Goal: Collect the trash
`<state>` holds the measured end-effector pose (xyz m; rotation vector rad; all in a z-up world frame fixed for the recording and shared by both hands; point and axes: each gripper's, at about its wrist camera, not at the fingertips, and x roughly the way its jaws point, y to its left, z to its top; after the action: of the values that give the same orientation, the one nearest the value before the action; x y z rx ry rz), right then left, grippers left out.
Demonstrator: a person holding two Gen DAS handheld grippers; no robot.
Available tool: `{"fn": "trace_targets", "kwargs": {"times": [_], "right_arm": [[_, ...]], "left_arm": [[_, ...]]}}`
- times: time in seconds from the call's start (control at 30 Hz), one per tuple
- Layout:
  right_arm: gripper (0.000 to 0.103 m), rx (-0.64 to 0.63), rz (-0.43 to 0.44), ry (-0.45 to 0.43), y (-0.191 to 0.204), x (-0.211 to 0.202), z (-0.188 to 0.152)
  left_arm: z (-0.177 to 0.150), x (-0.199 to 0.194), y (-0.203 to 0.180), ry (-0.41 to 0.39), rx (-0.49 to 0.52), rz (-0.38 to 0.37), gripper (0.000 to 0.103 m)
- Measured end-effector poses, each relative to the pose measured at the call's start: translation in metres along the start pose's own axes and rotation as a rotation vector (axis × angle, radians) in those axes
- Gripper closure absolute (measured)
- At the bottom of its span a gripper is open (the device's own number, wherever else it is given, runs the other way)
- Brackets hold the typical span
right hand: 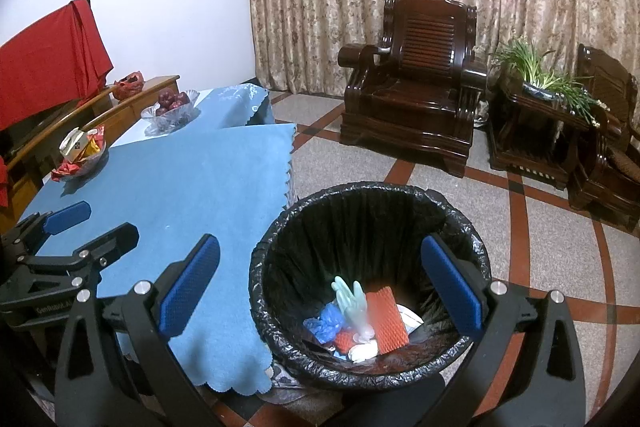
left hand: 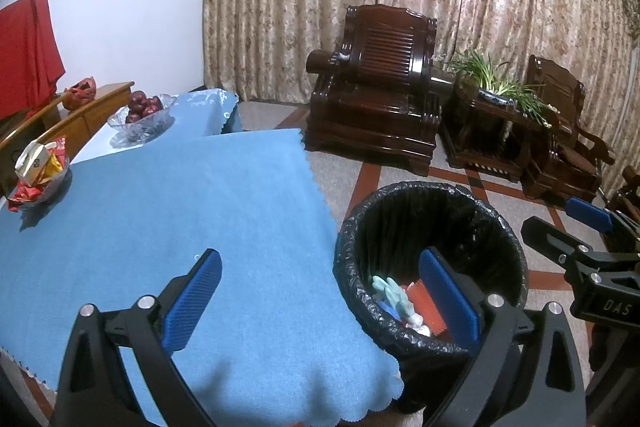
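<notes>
1. My left tongs hang wide open with nothing between the blue pads, low in the frame, one pad over the blue cloth-covered bench and the other over the bin's rim.
2. My right tongs are also spread open and empty, straddling the bench edge and the bin mouth at lower centre.
3. Far on the bench, at upper left, stand a clear glass bowl of dark red fruit and a smaller glass dish of snack packets; both are well apart from my tongs.
4. A red cloth hangs at the left edge over a wooden sideboard.
5. Beyond the bin, at upper right, sit a dark carved wooden armchair and a green potted plant on a dark side table, before patterned curtains.
6. The round bin lined with a black plastic bag stands on the tiled floor just beside the bench corner.
7. The trash lies in its bottom: a pale green rubber glove, an orange ribbed sheet, crumpled blue plastic and white scraps.
</notes>
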<state>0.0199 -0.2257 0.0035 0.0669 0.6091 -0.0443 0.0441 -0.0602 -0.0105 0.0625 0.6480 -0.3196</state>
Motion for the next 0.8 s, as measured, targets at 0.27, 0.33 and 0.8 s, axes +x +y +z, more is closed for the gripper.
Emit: {"fn": "trace_targets", "kwargs": {"times": [0.27,0.33,0.8], "right_arm": [[0.005,-0.001,0.0,0.001,0.0006,-0.0009,-0.0006],[0.005,-0.001,-0.001,0.002,0.0006,-0.0007,-0.0004],[0.005,-0.001,0.0,0.004,-0.0003,-0.0004,-0.0009]], "left_arm": [[-0.0001,0.0015,-0.0005,0.002,0.001,-0.001,0.006],[-0.0001,0.0013,-0.0006,0.002,0.0,-0.001,0.006],[-0.0068,0.005,-0.0011,0.006,0.004,0.001,0.006]]}}
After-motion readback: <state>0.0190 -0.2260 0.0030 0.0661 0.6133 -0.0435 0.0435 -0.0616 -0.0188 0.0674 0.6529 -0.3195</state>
